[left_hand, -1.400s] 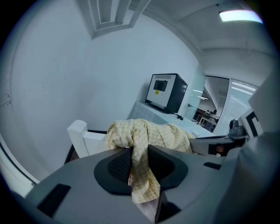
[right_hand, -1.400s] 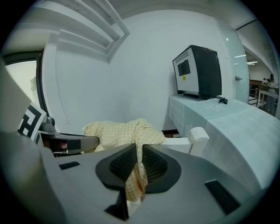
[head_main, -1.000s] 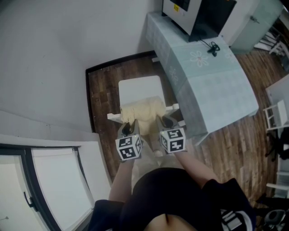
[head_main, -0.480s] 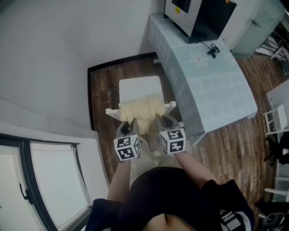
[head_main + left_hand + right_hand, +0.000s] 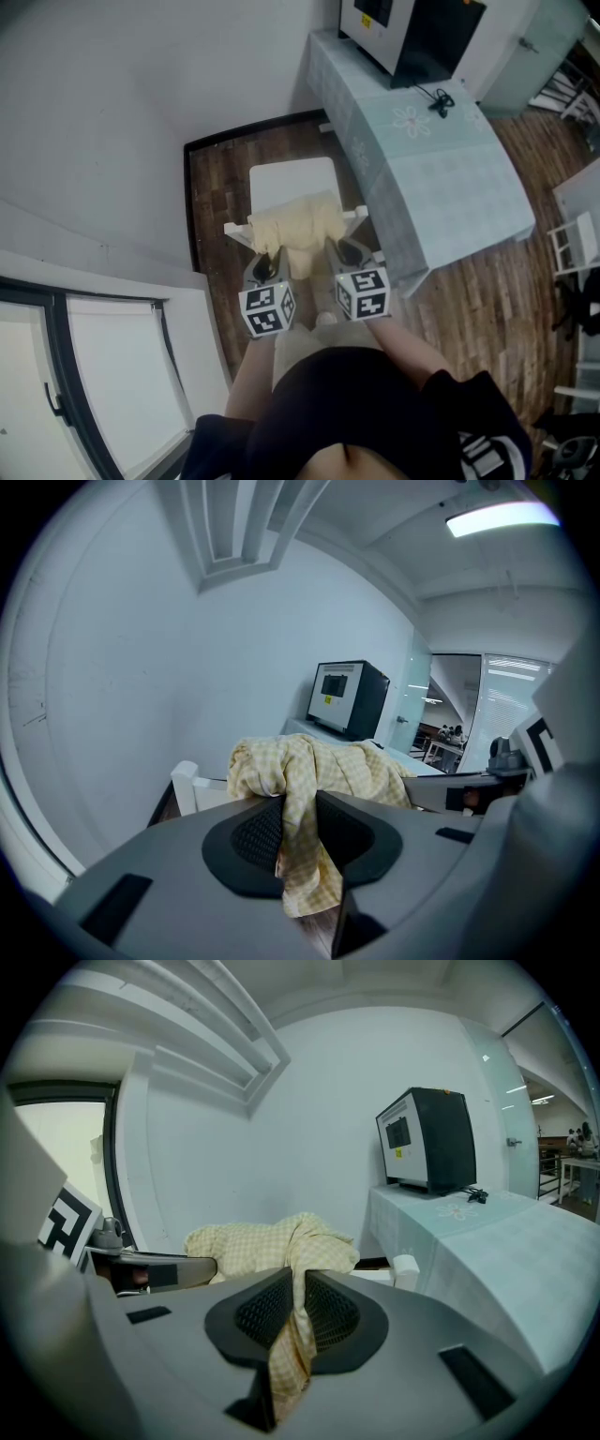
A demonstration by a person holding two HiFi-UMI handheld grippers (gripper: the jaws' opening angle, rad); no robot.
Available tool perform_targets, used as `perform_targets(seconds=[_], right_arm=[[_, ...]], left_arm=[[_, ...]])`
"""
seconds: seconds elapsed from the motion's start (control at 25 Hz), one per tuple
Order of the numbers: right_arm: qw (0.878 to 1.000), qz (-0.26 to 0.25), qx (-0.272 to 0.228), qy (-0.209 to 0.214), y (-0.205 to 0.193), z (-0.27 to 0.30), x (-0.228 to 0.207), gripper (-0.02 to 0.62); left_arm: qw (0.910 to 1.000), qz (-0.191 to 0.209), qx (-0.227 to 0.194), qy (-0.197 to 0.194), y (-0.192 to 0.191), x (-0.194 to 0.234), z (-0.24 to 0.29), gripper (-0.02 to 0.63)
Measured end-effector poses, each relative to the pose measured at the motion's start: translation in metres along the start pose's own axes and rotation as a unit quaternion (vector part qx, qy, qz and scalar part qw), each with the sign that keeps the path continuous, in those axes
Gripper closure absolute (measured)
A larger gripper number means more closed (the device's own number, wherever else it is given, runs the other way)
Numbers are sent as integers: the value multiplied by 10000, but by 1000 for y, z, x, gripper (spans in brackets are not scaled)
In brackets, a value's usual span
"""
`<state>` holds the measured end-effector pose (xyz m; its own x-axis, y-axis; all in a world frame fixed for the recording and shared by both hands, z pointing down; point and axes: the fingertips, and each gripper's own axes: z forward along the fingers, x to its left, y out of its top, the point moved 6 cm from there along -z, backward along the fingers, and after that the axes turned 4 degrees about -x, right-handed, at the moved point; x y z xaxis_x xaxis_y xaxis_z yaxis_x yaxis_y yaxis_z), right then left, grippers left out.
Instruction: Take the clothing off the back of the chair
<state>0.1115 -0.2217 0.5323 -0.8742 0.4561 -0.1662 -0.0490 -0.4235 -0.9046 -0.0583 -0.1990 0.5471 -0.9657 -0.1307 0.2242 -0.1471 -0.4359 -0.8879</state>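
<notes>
**Yellow garment gripped at both ends, still on the chair**

Since a second ago, both grippers are edging slightly upward with the cloth; little else is changing.

From the head view, the left gripper [image 5: 267,267] and right gripper [image 5: 349,253] are biting the near edge of the pale yellow clothing [image 5: 295,225]. It is lying bunched over the back rail of the white chair [image 5: 286,183], which is standing beside the covered worktop [image 5: 441,178].

In the left gripper view, the jaws are clenching a checked fold that is hanging down between the pads [image 5: 258,832].

In the right gripper view, the jaws are pinching another fold in the same way.

The grasp looks done to me; lifting the garment clear of the rail is still to come. I am counting one garment, one chair, two grippers, one worktop and one dark machine [image 5: 412,28].
</notes>
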Motion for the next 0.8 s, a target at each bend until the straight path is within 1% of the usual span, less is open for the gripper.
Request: perform_targets(seconds=[0.16, 0.56, 0.8], right_arm=[[10000, -27, -29, -79, 0, -4, 10, 545], [9985, 29, -207, -505, 1, -23, 40, 545], [9973, 75, -271, -671, 1, -39, 60, 546]], left_arm=[[10000, 42, -26, -73, 2, 5, -6, 512], [9986, 241, 5, -478, 9, 17, -29, 512], [9970, 357, 9, -681, 15, 23, -46, 512]])
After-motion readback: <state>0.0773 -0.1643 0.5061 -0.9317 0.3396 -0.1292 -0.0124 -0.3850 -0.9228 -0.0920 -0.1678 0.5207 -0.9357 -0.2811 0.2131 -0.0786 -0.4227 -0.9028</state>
